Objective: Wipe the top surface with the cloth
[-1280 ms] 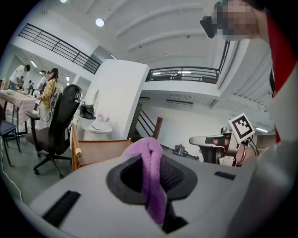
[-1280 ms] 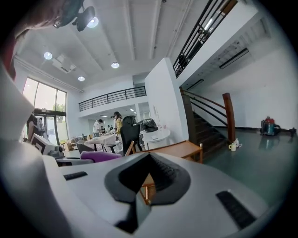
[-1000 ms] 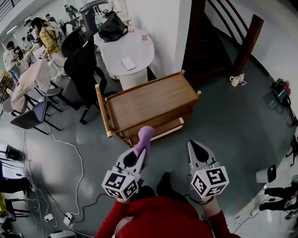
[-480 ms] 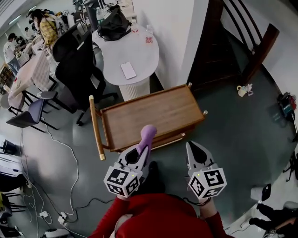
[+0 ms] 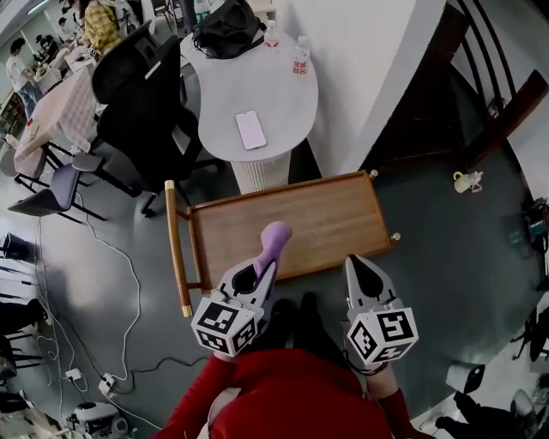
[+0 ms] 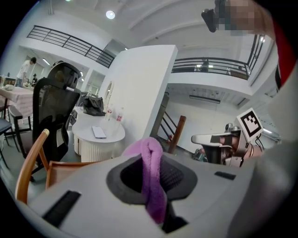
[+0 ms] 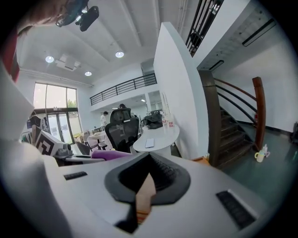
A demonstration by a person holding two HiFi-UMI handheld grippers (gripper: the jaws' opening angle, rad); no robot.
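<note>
A wooden cart with a flat top [image 5: 317, 219] and a rail handle at its left end [image 5: 172, 249] stands in front of me. My left gripper [image 5: 262, 273] is shut on a purple cloth [image 5: 274, 240], whose free end pokes past the jaw tips over the cart's near edge. In the left gripper view the cloth [image 6: 151, 176] is folded between the jaws, with the cart handle [image 6: 29, 162] low at left. My right gripper [image 5: 358, 267] hovers shut and empty by the cart's near right side. Wood shows through the thin slit between its jaws [image 7: 148, 174].
Behind the cart are a white oval table [image 5: 274, 94] with a phone [image 5: 251, 129], bottles [image 5: 300, 53] and a black bag [image 5: 227, 17], and a black office chair [image 5: 141, 94] to its left. A white wall [image 5: 377, 60] and dark stairs [image 5: 480, 94] rise at right. Cables [image 5: 129, 283] trail on the floor at left.
The view has closed in on the cart, which now lies nearer under both grippers. The cloth's tip has come over the cart's near edge. Both grippers keep their hold.
</note>
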